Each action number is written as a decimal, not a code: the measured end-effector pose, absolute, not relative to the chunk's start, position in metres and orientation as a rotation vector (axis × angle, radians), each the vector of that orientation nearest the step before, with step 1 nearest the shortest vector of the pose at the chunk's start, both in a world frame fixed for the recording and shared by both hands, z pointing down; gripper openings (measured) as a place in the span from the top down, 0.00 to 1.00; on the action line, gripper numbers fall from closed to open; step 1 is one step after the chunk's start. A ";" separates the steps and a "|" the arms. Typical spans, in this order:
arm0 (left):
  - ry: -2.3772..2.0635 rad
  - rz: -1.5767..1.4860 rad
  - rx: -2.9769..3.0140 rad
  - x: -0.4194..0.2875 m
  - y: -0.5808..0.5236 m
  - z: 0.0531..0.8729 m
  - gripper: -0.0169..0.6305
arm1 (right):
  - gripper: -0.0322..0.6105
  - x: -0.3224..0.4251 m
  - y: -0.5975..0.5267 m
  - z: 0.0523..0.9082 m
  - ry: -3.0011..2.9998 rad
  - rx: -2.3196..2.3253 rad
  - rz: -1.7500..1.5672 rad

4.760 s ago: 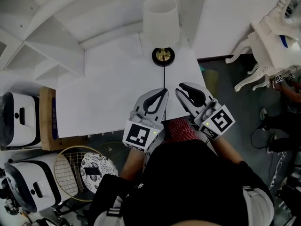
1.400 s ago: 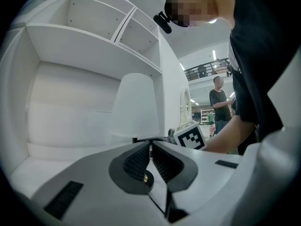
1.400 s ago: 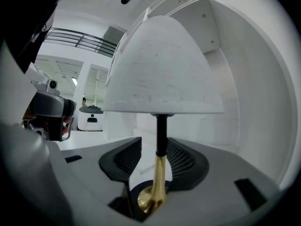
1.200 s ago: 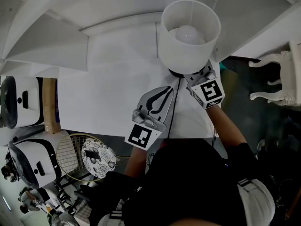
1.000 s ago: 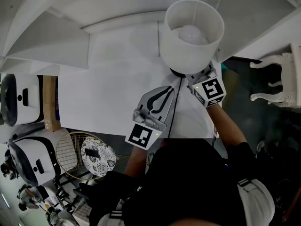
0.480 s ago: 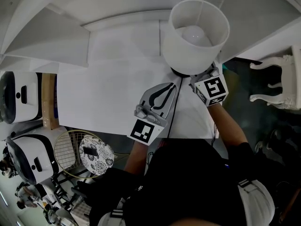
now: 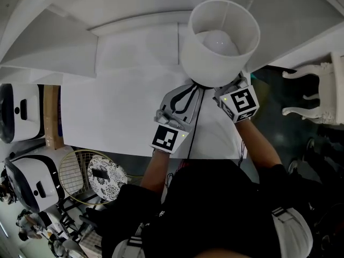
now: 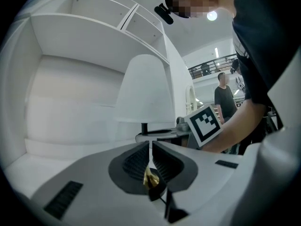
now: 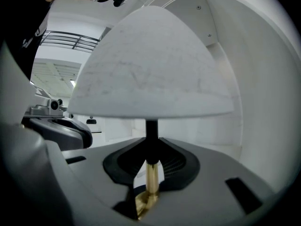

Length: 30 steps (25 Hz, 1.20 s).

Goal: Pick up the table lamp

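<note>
Nearest the person, the left gripper is pinched shut and empty, and has slid closer to the lamp than a second ago. Beyond it, the right gripper has just been closing and now clamps the stem. The lamp is at the table's far side. I'd lift it straight, stem upright, minding the cord.

This looks like a large indoor hall with a mock home corner set up inside it: a white tabletop under built-in white shelves, a table lamp and an ornate white chair. Beyond it, the left gripper view shows a railed upper gallery, a ceiling light and a standing person.
</note>
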<state>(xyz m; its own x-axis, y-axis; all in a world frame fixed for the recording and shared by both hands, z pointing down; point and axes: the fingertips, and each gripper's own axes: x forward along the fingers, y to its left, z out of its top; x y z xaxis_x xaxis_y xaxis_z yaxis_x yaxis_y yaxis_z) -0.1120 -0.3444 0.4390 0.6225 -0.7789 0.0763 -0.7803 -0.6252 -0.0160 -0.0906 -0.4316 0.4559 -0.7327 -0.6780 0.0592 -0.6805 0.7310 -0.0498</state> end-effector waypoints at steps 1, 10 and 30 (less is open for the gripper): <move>-1.352 0.125 2.810 -0.111 -0.347 0.442 0.96 | 0.82 -0.091 -0.431 0.456 -2.891 1.127 0.104; -1.293 0.223 2.756 -0.103 -0.361 0.481 0.86 | 0.82 -0.089 -0.430 0.459 -2.885 1.095 0.089; -1.193 0.345 2.721 -0.078 -0.406 0.534 0.76 | 0.82 -0.090 -0.432 0.459 -2.893 1.050 0.116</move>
